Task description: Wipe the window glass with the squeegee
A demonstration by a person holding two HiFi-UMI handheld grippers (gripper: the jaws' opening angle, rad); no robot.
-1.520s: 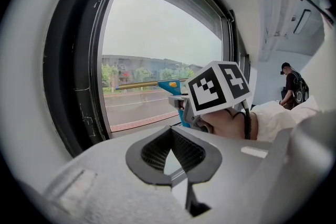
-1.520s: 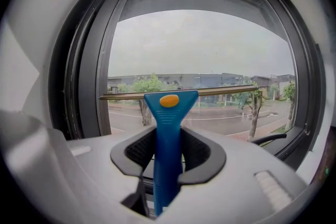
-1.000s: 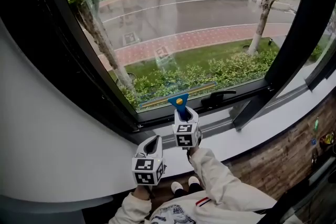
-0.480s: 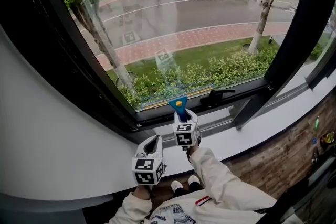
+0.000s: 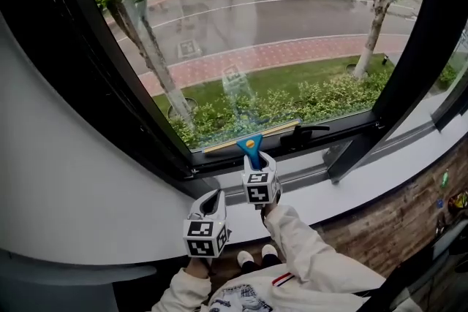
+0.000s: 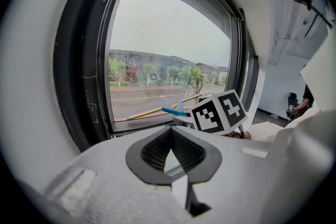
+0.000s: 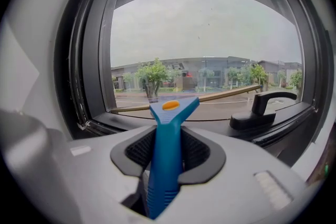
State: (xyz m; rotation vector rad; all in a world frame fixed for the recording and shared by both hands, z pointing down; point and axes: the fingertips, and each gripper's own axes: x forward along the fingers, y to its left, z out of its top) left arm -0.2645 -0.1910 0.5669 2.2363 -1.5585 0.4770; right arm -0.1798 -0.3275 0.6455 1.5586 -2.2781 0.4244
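The jaws of the right gripper [image 7: 169, 148] were clamped on the blue handle of the squeegee [image 7: 166, 128], whose long pale blade lay along the bottom edge of the window glass [image 5: 278, 33], just left of the black window handle [image 5: 303, 134]. The jaws of the left gripper [image 6: 170, 153] were closed together on nothing, lower and to the left, clear of the glass.

no readable text, no brand names, no numbers, no legible signs in view
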